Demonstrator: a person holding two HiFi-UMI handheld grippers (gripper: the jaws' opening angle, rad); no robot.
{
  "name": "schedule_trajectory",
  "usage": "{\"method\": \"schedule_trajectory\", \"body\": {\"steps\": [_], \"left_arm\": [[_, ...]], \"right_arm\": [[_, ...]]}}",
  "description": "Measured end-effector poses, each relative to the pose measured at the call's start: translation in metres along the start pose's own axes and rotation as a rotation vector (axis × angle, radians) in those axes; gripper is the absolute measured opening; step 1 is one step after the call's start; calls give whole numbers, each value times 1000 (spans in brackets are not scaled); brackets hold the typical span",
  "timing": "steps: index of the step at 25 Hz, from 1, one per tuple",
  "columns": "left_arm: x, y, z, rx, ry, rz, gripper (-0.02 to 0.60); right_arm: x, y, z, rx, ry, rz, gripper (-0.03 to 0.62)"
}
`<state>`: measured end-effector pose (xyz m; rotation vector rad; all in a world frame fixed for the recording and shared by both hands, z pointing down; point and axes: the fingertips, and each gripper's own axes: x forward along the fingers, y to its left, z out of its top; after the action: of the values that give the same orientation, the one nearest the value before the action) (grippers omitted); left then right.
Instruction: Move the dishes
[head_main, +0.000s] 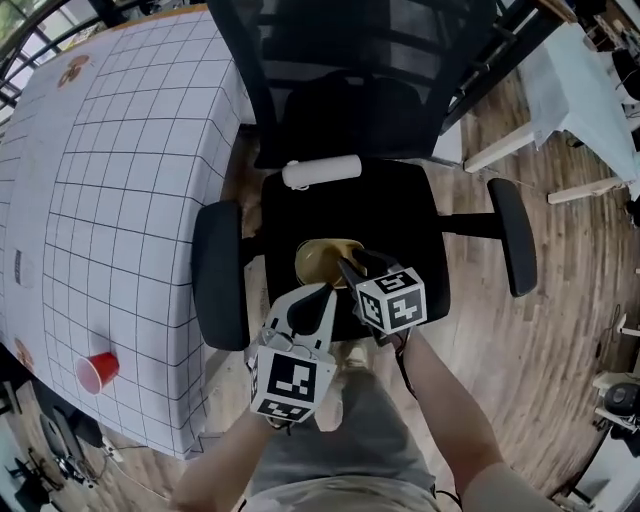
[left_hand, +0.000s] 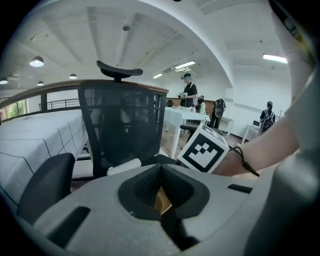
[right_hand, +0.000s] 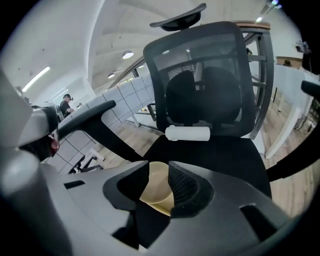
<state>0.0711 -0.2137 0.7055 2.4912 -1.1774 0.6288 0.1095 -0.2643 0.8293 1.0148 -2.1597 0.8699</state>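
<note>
A tan dish (head_main: 322, 258) lies on the black seat (head_main: 400, 200) of an office chair. My right gripper (head_main: 348, 265) is shut on the dish's near right rim; in the right gripper view the dish (right_hand: 156, 187) sits between the jaws of the right gripper (right_hand: 159, 167). My left gripper (head_main: 325, 290) points at the dish's near edge. Its tips meet in the left gripper view (left_hand: 160, 170), and a sliver of the dish (left_hand: 161, 201) shows through the gap below them. Whether the left gripper touches the dish I cannot tell.
A white roll (head_main: 322, 171) lies at the back of the seat. Armrests (head_main: 220, 275) (head_main: 511, 235) flank the seat, and the mesh backrest (right_hand: 205, 85) rises behind. A table with a grid cloth (head_main: 120, 180) stands left, bearing a red cup (head_main: 97, 372). People (left_hand: 189, 92) stand far off.
</note>
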Motion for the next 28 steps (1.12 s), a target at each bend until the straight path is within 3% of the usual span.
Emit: {"method": "schedule_trajectory", "body": {"steps": [11,17,21,23,28], "left_arm": [[32,8,-76,-148,72,-27,14],[39,22,-101,-231,101,4,14],[36,22,-109,-320,94,-17,14],[33,17,-108,-327,99,-30,14],[22,1,-78,-330,53,-66,14]], "right_arm": [[62,-33,-55,-15,128,-58,116],[83,-36,-86,9,183,-50,117],[84,-37,-88,-2,165,-110,72],[81,-36,-84,15,152,-123,37],[64,-33,-68,15,120,-134,29]]}}
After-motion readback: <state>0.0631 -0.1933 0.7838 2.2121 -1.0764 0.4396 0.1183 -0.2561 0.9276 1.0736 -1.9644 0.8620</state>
